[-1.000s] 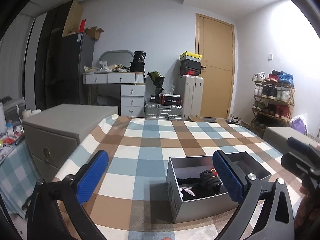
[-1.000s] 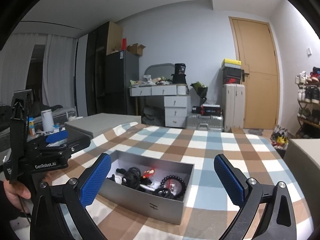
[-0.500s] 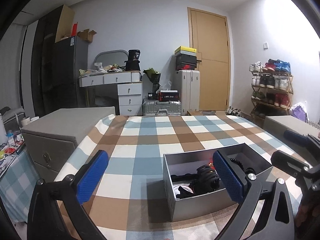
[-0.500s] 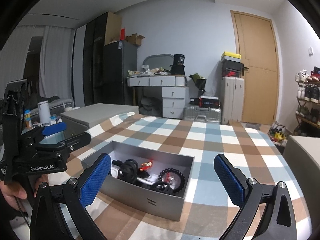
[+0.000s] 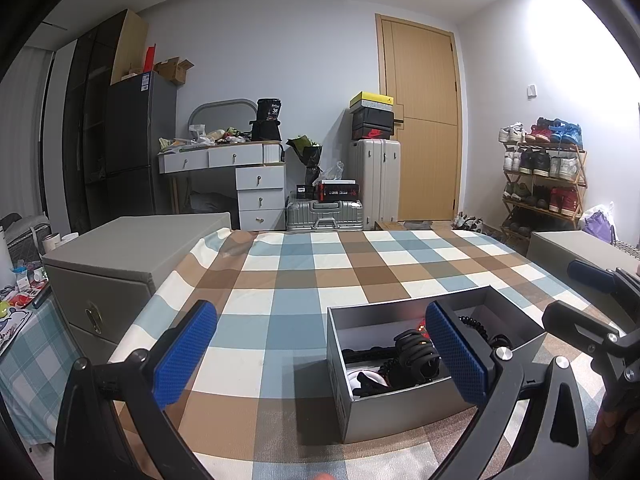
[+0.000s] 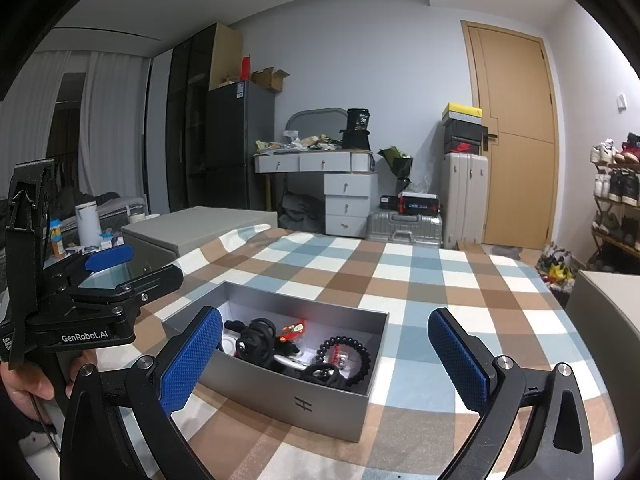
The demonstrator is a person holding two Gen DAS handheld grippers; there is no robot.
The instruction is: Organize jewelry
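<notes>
So, quick rundown of how things sit:

Box: grey open-top box (image 6: 280, 376) sits on the checked tablecloth (image 6: 420, 280), no lid on it that I can see.

Jewelry: all the pieces I can spot are piled inside the box, like a black bead bracelet (image 6: 346, 360), a little red piece (image 6: 294, 330) and a tangle of black coiled bands (image 6: 256, 338). None lies out on the cloth in either view. That fits both "everything's already gathered in" and "pile waiting to be sorted", can't call it.

Left gripper (image 5: 320, 354): spread wide, nothing in it, hovering over the cloth. The box is ahead and off to its right, partly behind its right finger.

Right gripper (image 6: 326, 364): also spread wide and holding nothing. The box lies straight ahead, between its fingers and slightly left of centre.

Long axis: from the right view the box runs left-to-right, skewed a bit, so its near long wall faces that gripper.

Nearer gripper: my guess is the right one, it's lined up square on the box.

Hard to see: the pile's a dark knot, can't separate individual pieces. There's something white underneath, no idea what. The box wall hides its near floor in the left view.
</notes>
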